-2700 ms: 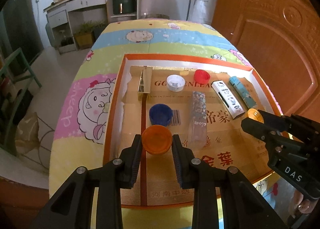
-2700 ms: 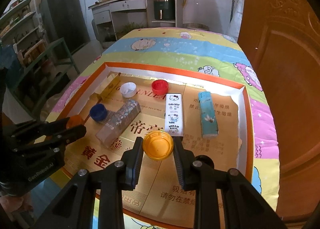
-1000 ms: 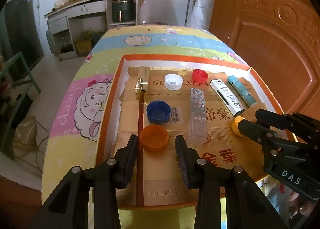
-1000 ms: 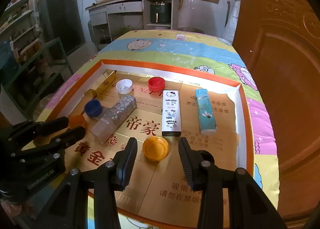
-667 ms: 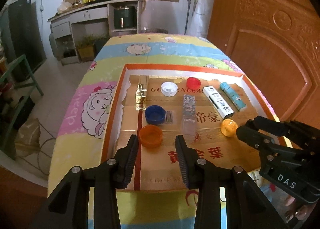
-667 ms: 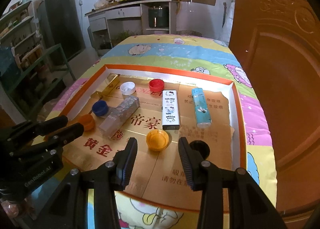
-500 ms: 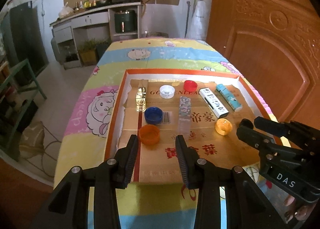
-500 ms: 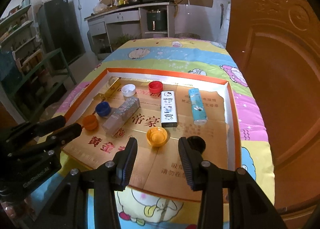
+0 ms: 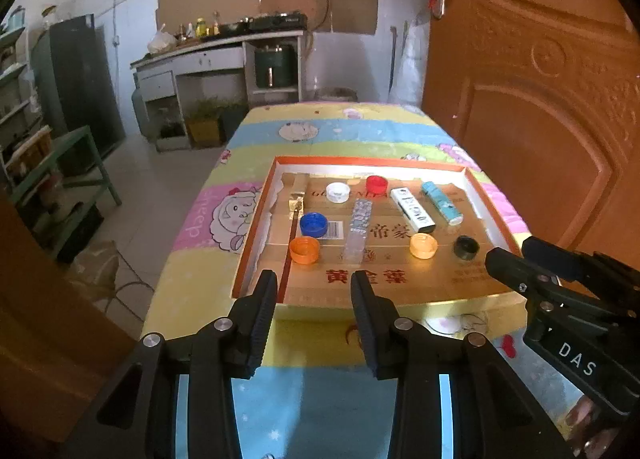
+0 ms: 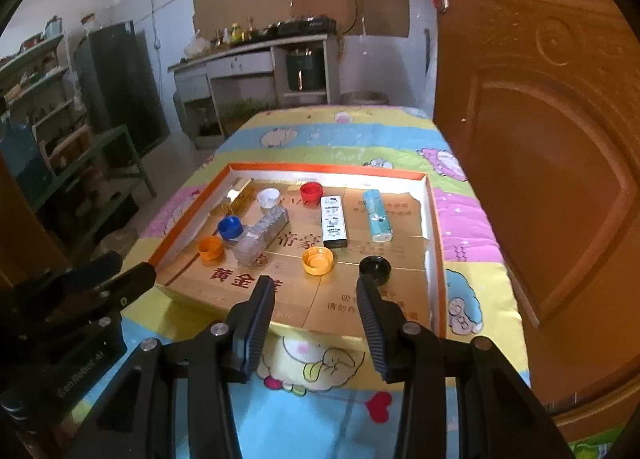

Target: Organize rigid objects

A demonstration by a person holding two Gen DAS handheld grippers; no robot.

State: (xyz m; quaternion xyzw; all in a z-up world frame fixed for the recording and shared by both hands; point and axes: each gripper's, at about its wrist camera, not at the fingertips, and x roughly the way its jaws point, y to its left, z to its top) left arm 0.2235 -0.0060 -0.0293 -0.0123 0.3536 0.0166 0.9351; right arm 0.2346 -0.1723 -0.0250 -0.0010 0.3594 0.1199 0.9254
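Observation:
An orange-rimmed cardboard tray (image 9: 256, 235) (image 10: 434, 227) holds the objects. In it lie an orange cap (image 9: 305, 250) (image 10: 210, 247), a yellow cap (image 9: 423, 245) (image 10: 317, 260), a black cap (image 9: 466, 247) (image 10: 375, 268), a blue cap (image 9: 313, 224) (image 10: 230, 227), a white cap (image 9: 338, 192), a red cap (image 9: 377, 183), a clear box (image 9: 358, 229), a white box (image 9: 412, 209) and a teal box (image 9: 441, 202). My left gripper (image 9: 313, 295) is open and empty, held back from the tray's near edge. My right gripper (image 10: 316, 299) is open and empty, also short of the tray.
The tray lies on a table with a cartoon-print cloth (image 9: 340, 131). A wooden door (image 9: 540, 99) stands close on the right. A kitchen counter (image 9: 224, 47) and green shelves (image 9: 60, 163) are farther back on the left.
Both grippers let go of their caps, the orange one on the left and the yellow one on the right, then pulled back and up away from the tray.

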